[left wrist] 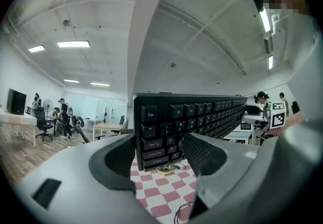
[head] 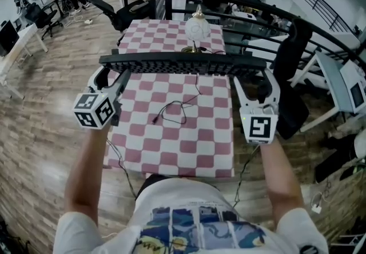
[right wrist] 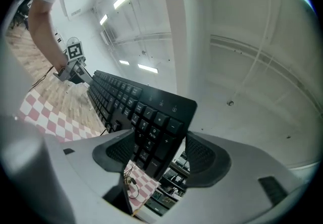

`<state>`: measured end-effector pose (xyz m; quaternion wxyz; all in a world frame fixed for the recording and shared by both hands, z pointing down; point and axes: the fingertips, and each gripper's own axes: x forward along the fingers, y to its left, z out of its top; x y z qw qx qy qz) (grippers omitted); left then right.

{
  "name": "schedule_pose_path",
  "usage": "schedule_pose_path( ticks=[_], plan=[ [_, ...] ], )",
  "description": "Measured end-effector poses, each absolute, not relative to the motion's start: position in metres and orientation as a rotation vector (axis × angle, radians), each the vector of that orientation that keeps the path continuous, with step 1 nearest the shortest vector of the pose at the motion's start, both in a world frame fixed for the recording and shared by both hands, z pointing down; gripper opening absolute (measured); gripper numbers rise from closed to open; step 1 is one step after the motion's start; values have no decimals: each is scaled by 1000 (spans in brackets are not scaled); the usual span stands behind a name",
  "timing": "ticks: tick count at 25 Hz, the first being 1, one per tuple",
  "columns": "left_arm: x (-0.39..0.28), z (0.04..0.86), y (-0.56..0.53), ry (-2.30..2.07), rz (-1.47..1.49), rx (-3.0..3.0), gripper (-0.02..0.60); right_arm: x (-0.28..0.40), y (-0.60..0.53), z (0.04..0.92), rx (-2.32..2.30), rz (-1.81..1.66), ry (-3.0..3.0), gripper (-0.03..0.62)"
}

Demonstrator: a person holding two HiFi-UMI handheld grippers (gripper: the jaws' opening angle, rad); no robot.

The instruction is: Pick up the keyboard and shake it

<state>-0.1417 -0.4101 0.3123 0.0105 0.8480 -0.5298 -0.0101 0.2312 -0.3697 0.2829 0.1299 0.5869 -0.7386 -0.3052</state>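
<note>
Two grips are held: the left gripper [head: 111,79] is clamped on the Esc end of the keyboard [head: 183,66], the right gripper [head: 255,84] on its number-pad end. It is carried at frame centre, above the worktop [head: 183,144]. Short, matched shakes are advised, lest an end slip.

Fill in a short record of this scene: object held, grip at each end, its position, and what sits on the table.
Object held: black keyboard
Left end: left gripper, jaws closed on the keyboard
Right end: right gripper, jaws closed on the keyboard
Position: held above the checkered table, keys facing the person
On table: white globe lamp; black cable
</note>
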Motion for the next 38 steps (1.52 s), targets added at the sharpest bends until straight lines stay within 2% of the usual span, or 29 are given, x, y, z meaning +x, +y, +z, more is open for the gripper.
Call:
schedule_pose_path(
  ticks=[19, 38],
  plan=[
    [-140, 257, -410, -1731, -104, 2743, 293, 236, -366, 241, 1772, -1040, -2074, 308],
    [-141, 241, -405, -1777, -138, 2759, 293, 235, -365, 229, 1783, -1075, -2062, 307]
  ],
)
